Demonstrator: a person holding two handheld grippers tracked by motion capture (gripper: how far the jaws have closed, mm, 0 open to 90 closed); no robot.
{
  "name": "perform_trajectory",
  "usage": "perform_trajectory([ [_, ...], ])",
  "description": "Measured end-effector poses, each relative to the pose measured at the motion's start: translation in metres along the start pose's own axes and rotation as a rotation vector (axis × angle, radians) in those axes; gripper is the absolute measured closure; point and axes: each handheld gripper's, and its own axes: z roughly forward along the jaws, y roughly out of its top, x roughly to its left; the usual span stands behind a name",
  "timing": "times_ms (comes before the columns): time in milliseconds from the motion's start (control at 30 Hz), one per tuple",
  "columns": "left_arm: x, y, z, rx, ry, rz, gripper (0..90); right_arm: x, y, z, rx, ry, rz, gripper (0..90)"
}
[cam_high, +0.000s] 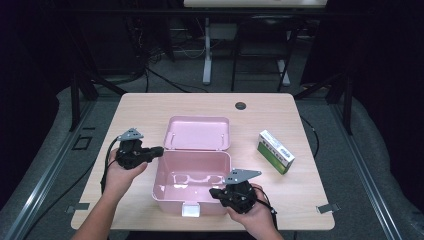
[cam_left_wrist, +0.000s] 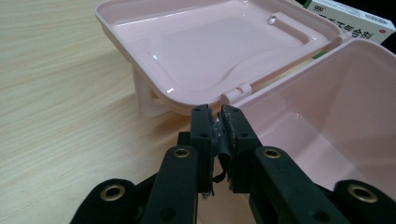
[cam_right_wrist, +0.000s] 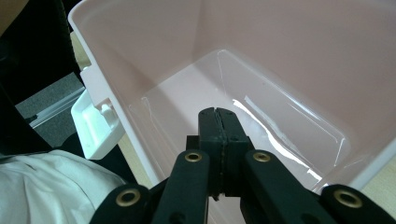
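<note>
High view: glossy pink plastic box (cam_high: 191, 186), rounded corners.

Left tool (cam_high: 159, 150), right tool (cam_high: 214, 192): black, brass-ringed screws, grey three-cornered top plates, black trailing cables; forearms unsleeved.

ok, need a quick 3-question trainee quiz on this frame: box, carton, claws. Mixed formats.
1. True or false: the pink box has something lying inside it.
2. Multiple choice: the green-and-white carton lies (A) inside the box, (B) on the table to the right of the box, (C) on the lid.
3. Short answer: how do the jaws of the left claw and the right claw stand, and does either hold anything?

Key
1. False: its floor is bare.
2. B.
3. Both sets of jaws are shut and hold nothing; the left claw sits by the box's left rim near the hinge, the right claw points into the box.
</note>
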Motion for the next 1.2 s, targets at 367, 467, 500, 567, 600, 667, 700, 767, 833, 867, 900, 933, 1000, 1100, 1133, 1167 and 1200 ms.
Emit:
perform_trajectory([
  [367, -0.004, -0.002, 0.001, -0.004, 0.000, 0.009, 85.0, 0.000, -0.001, -0.002, 0.004, 0.004, 0.007, 90.0],
  [467, -0.004, -0.002, 0.001, -0.004, -0.002, 0.007, 84.9, 0.000, -0.001, -0.003, 0.006, 0.003, 0.005, 90.0],
  [500, -0.004, -0.003, 0.000, -0.004, -0.003, 0.008, 84.9, 0.000, -0.001, -0.003, 0.007, 0.004, 0.005, 90.0],
  [567, -0.004, -0.003, 0.000, -0.004, -0.008, 0.005, 84.8, -0.001, -0.001, -0.003, 0.005, 0.005, 0.006, 89.7],
  [600, -0.004, -0.003, 0.000, -0.007, -0.006, -0.001, 84.8, -0.001, -0.001, -0.003, 0.001, 0.007, 0.014, 87.0],
  [667, -0.004, -0.003, 0.000, -0.007, -0.004, 0.001, 84.2, 0.000, -0.001, -0.004, -0.024, 0.003, 0.017, 78.5],
  [700, -0.004, -0.003, -0.001, -0.007, 0.001, 0.008, 83.6, -0.001, -0.001, -0.005, -0.032, 0.007, 0.017, 77.2],
  [767, -0.004, -0.003, -0.003, -0.013, -0.010, 0.006, 81.2, -0.001, 0.001, -0.008, -0.045, -0.007, 0.012, 75.4],
  [833, -0.005, -0.003, -0.007, -0.025, -0.007, 0.009, 78.9, -0.004, 0.004, -0.012, -0.066, -0.010, 0.025, 69.6],
  [867, -0.005, -0.003, -0.009, -0.027, -0.012, 0.009, 76.7, -0.005, 0.005, -0.014, -0.080, -0.011, 0.026, 67.5],
  [900, -0.005, -0.004, -0.012, -0.039, -0.014, 0.011, 74.8, -0.006, 0.006, -0.015, -0.091, -0.010, 0.029, 66.2],
  [933, -0.004, -0.003, -0.015, -0.043, -0.008, 0.015, 72.8, -0.007, 0.008, -0.017, -0.096, -0.003, 0.033, 63.6],
  [1000, -0.002, -0.003, -0.021, -0.073, -0.008, 0.016, 68.8, -0.011, 0.012, -0.021, -0.117, 0.003, 0.026, 56.5],
  [1100, 0.002, -0.003, -0.027, -0.083, -0.023, 0.015, 63.6, -0.018, 0.019, -0.027, -0.144, 0.016, 0.038, 49.5],
  [1133, 0.002, -0.004, -0.029, -0.081, -0.022, 0.014, 62.3, -0.021, 0.023, -0.028, -0.144, 0.019, 0.039, 46.6],
  [1167, 0.003, -0.004, -0.030, -0.085, -0.025, 0.013, 60.6, -0.024, 0.026, -0.030, -0.143, 0.014, 0.034, 45.2],
  [1200, 0.004, -0.004, -0.031, -0.082, -0.027, 0.020, 58.6, -0.026, 0.030, -0.033, -0.139, 0.005, 0.029, 44.0],
])
